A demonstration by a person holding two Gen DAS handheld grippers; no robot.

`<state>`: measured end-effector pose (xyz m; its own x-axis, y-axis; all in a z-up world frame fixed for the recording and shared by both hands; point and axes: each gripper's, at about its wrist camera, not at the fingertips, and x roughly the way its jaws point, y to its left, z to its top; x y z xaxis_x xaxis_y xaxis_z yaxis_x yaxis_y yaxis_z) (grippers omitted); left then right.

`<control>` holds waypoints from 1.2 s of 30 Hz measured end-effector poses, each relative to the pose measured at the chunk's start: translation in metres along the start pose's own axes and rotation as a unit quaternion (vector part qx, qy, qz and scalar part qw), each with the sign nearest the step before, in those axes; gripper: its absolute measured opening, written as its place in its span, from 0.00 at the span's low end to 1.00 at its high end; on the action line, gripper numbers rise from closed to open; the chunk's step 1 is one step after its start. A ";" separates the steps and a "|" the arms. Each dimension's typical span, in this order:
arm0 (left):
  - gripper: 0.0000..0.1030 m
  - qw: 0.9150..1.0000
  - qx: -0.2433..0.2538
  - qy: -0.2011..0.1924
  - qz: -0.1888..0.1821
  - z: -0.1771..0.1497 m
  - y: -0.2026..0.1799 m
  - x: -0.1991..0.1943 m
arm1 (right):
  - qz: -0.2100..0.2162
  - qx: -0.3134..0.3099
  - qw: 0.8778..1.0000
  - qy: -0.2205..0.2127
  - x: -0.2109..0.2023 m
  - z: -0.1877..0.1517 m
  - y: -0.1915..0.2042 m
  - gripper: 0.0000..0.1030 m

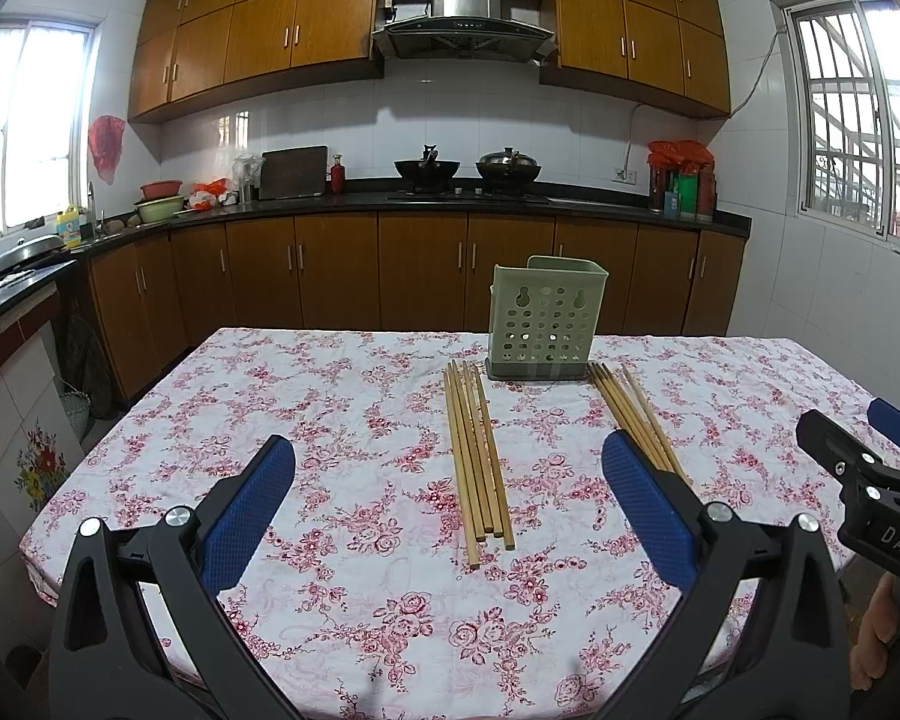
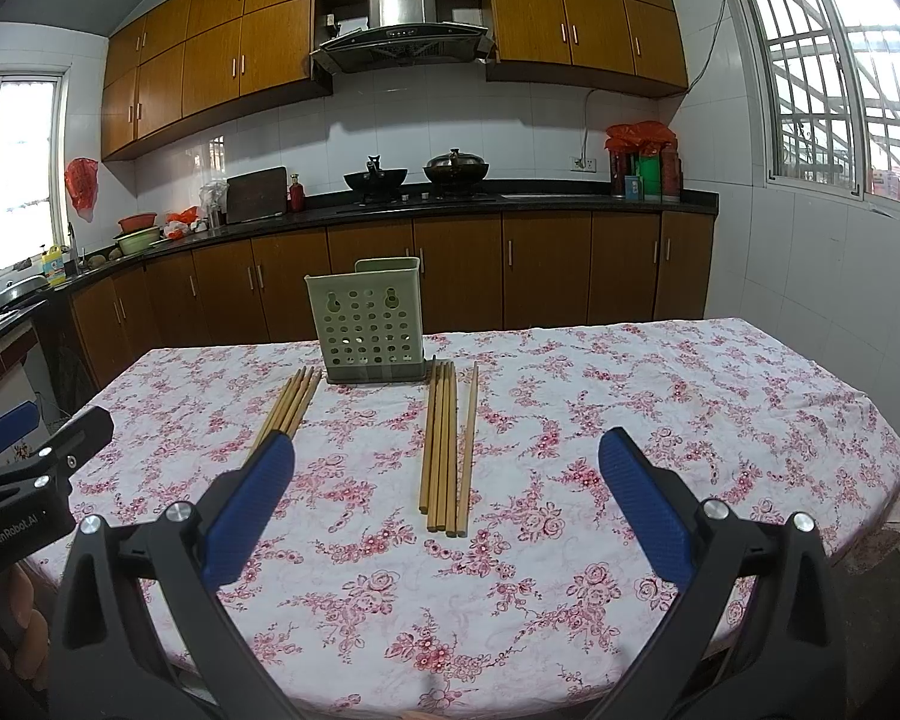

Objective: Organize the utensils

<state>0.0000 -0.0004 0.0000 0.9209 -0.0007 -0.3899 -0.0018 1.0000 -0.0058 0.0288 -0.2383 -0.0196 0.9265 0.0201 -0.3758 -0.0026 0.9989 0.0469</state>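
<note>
Both our grippers hang wide open and empty over the near end of the table [image 1: 150, 420], blue pads spread far apart, nothing between them.

Going left to right in the left wrist view: between the pads of our left gripper [image 1: 450, 510], a little ahead of the tips, lies the left bundle of chopsticks [image 1: 479, 462], several sticks side by side and touching, running away from us. Beyond their far ends stands the green perforated holder [image 1: 543, 318], upright on its dark base. Just behind our right-hand pad [image 1: 648, 516] the right bundle of chopsticks [image 1: 636, 420] slants toward the holder, partly hidden by that pad. At the far right edge our right gripper [image 1: 858, 450] shows, level with ours.

In the right wrist view, that second bundle [image 2: 444, 450] sits between the pads of our right gripper [image 2: 447, 510], one stick lying slightly apart from the rest.

We judge that the task has not yet begun: every stick is on the cloth, and we can see nothing standing in the holder. Next, each gripper needs to drop to the cloth astride its own bundle, close across the sticks near mid-length so none slips out, then tilt them upright over the holder's open top.
</note>
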 end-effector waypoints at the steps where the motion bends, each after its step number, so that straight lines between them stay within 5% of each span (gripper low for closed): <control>1: 0.98 1.000 0.000 0.000 0.000 0.000 0.000 0.000 | 0.000 0.000 1.000 0.000 0.000 0.000 0.000 0.96; 36: 0.98 1.000 -0.002 0.002 0.001 -0.004 -0.006 0.006 | 0.000 0.001 1.000 0.000 0.000 0.000 0.000 0.96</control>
<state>0.0042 -0.0062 -0.0063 0.9197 0.0005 -0.3927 -0.0040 1.0000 -0.0082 0.0292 -0.2384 -0.0197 0.9264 0.0204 -0.3760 -0.0025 0.9988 0.0481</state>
